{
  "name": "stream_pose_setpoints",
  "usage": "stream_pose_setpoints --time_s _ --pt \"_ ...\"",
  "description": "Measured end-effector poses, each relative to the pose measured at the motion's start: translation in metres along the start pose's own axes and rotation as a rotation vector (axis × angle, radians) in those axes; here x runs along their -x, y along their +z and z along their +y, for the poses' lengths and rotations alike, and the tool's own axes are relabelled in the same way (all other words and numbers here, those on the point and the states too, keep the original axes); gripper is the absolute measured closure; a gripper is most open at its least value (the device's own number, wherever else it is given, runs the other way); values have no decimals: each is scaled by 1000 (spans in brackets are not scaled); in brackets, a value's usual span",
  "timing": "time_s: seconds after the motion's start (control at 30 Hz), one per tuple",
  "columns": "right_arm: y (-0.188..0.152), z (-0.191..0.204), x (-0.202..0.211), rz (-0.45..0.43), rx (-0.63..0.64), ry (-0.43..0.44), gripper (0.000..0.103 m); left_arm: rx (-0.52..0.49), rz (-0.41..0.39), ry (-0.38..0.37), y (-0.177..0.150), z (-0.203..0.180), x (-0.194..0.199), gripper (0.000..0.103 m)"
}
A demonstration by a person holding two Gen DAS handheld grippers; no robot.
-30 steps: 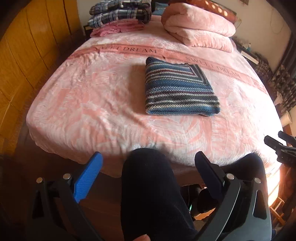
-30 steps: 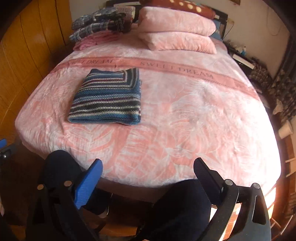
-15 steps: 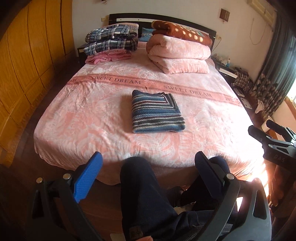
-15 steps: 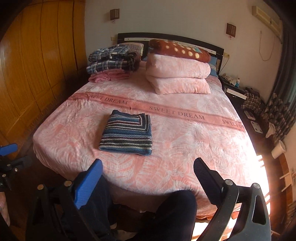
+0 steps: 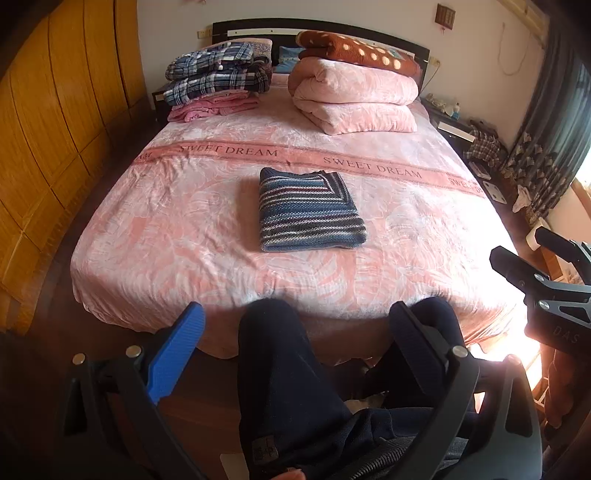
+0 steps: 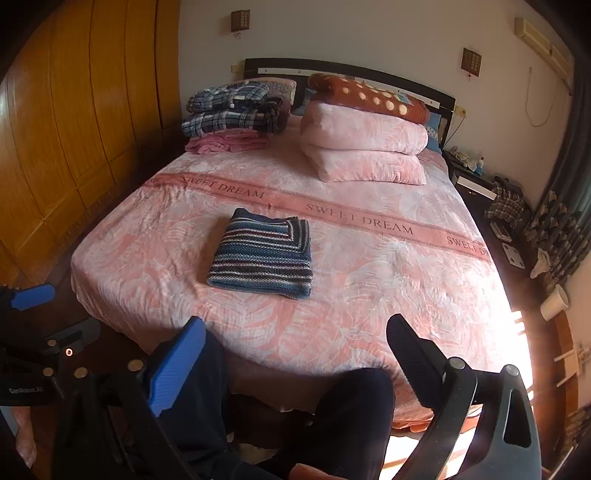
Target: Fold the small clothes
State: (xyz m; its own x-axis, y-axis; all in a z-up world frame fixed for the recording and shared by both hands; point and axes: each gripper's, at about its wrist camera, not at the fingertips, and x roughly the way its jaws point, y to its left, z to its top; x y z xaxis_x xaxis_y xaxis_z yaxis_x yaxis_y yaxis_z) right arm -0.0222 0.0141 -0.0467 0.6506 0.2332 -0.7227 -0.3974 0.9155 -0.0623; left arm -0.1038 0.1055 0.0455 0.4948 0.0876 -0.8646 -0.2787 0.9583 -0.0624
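Black claw (image 5: 295, 325), one blue finger (image 5: 175, 352); dark trousers (image 5: 295, 387).

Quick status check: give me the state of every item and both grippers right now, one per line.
Striped sweater: folded flat, lying mid-bed, untouched.
Left gripper: open, empty, short of the bed.
Right gripper: open, empty, short of the bed.
Plaid clothes: folded, stacked on the pink clothes.
Pink clothes: folded, bottom of that stack.
Pink quilt: folded, by the headboard.
Dotted blanket: folded, atop the quilt.

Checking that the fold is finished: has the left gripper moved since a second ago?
Yes. The left gripper has pulled back and up from the bed: the folded striped sweater now looks smaller, and the headboard has come into view.
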Motion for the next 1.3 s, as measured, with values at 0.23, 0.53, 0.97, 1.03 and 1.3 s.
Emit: stream_pose_setpoints --time_s 0.23,0.53,0.97,1.03,1.3 --pt "2 -3 -3 -4 -2 9 4 16 -3 4 4 1 -2 4" --pt "5 -2 -5 2 2 16 4 19 5 15 6 1 -5 4" --pt "7 -4 -13 14 6 33 4 23 -4 35 9 5 -6 4" --pt "7 -4 -14 15 7 33 4 23 -6 35 11 4 -6 4" --pt "5 -4 -18 19 5 41 4 26 -15 47 15 2 -5 4"
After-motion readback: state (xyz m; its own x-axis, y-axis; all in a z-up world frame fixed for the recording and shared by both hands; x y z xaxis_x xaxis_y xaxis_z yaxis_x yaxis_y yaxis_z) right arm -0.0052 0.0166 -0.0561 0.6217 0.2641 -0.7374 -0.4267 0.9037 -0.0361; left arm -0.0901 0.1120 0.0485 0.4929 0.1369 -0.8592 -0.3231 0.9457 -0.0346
